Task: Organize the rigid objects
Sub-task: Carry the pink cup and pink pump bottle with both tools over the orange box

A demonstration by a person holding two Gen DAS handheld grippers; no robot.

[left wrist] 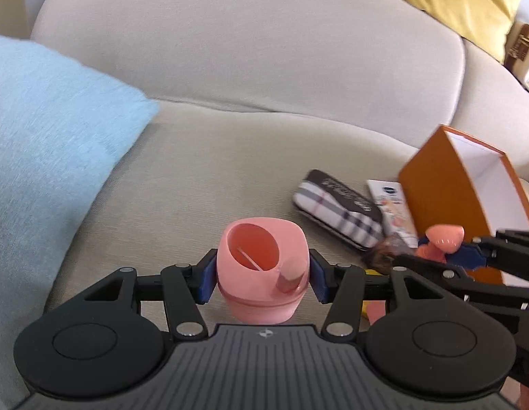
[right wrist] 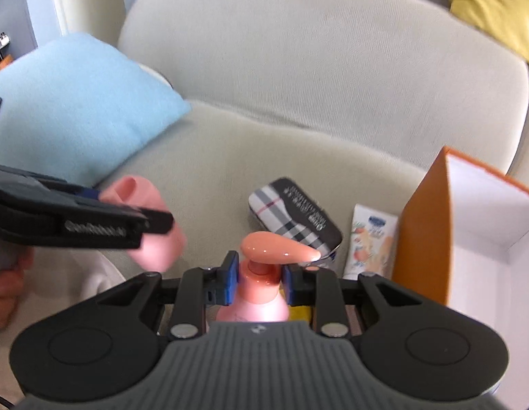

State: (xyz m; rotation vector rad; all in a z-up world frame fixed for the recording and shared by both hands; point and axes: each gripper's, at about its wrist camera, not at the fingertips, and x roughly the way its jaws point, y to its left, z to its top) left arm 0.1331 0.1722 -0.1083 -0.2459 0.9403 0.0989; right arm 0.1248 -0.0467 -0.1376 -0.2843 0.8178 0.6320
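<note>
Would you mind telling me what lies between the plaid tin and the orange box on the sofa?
A white cream tube lies between the plaid tin and the orange box, touching or nearly touching each; the right wrist view shows it best.

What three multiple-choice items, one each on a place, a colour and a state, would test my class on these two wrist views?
1. Where does the plaid case lie?
A. on the sofa seat
B. inside the orange box
C. on the blue cushion

2. What colour is the cap in the left gripper?
A. yellow
B. pink
C. white

3. What is the right gripper doing?
A. hanging open
B. shut on nothing
C. shut on the pump bottle

Answers:
1 A, the case rests flat on the sofa seat, left of the orange box.
2 B, the cap between the pads is pink.
3 C, both pads press the neck of the pump bottle.
</note>
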